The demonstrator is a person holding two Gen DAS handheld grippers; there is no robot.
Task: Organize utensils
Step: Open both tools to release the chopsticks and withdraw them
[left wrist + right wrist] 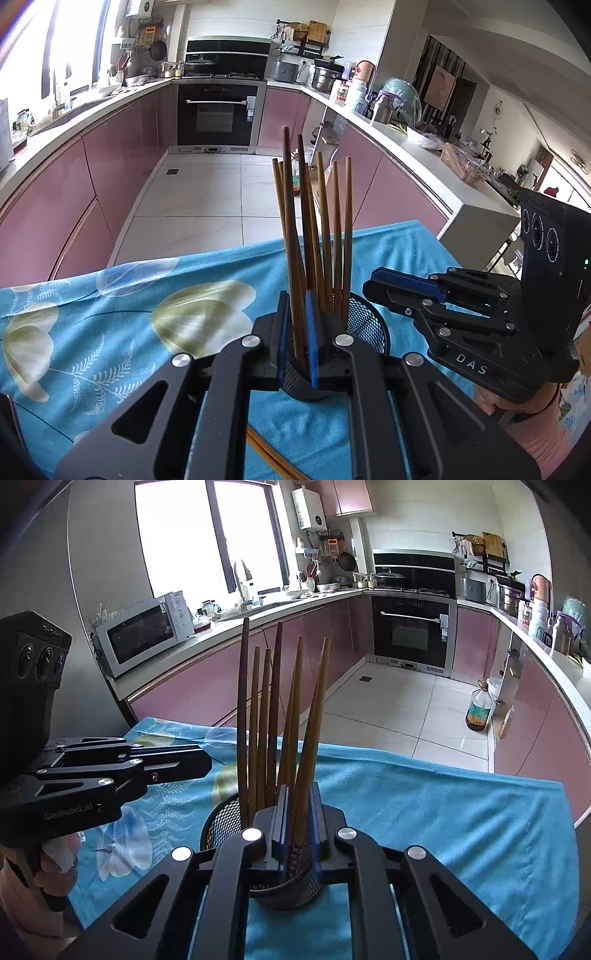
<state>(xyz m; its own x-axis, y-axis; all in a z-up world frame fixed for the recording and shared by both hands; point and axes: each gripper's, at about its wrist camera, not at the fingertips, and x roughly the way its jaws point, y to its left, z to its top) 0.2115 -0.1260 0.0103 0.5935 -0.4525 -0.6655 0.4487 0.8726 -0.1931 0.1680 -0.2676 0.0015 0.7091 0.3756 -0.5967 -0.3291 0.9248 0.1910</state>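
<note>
Honestly, the left tongs (297,332) are pinching a chopstick (291,240) that stands in the mesh cup (369,325), 6 o'clock on the worktop (110,314). The right tongs (299,823) hug a chopstick pair (310,720), can't tell if gripping. I'd release once tips bottom out, then lift straight up.

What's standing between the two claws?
A black mesh cup with brown chopsticks upright in it. The left wrist view shows the right claw to its right; the right wrist view shows the left claw to its left.
</note>
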